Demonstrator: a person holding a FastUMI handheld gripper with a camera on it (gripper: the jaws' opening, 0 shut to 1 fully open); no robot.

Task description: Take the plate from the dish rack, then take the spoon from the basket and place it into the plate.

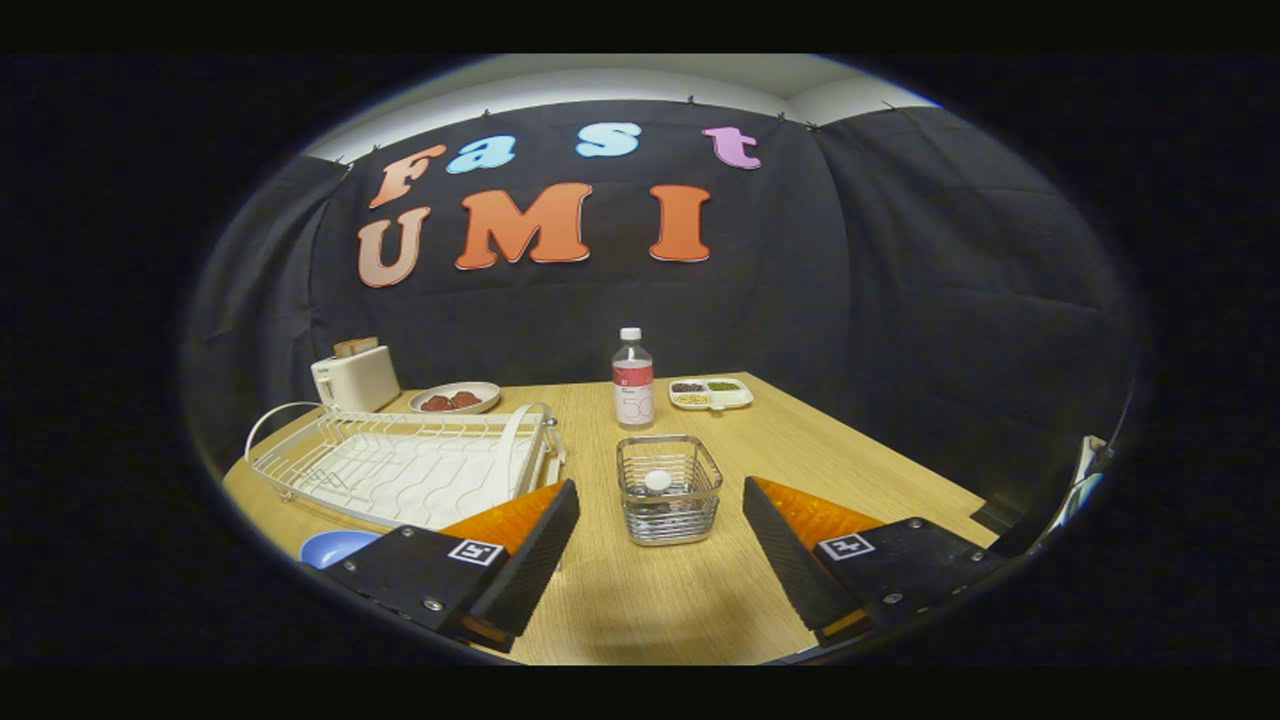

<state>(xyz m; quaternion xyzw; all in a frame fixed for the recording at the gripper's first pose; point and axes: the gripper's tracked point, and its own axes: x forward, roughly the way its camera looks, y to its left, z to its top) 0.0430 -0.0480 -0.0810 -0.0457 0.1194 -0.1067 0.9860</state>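
Plate (340, 547) first. Saw it, blue and round, far to the left of the basket (668, 490) and nearer than it. Found only part of it showing, out past the left finger. Saw it down on the wooden table (650, 610), just in front of the dish rack (400, 465) and out of it. Could not tell if it touched the rack.

Saw the basket, made of shiny wire, standing up on the table. Found the spoon (657, 481) inside the basket, with its white round end poking up near the middle. Could not see the rest of it well through the wires.

Found the gripper (660, 487) open wide, with one of its fingers (530, 560) on each side of the basket. Held nothing at all. Touched nothing either. Saw the tips about level with the basket, left and right of it, each with a bit of bare table in between.

Saw the white wire dish rack to the left of the basket, close beside it. Spotted a clear bottle (632, 380) with a white cap right behind the basket, standing straight. Saw a small white tray (710, 393) with bits of food behind the basket and a little to the right. Found a dish with red food (455, 397) behind and to the left of the basket. Saw a white toaster (355, 378) farther left still, with bread sticking out of the top.
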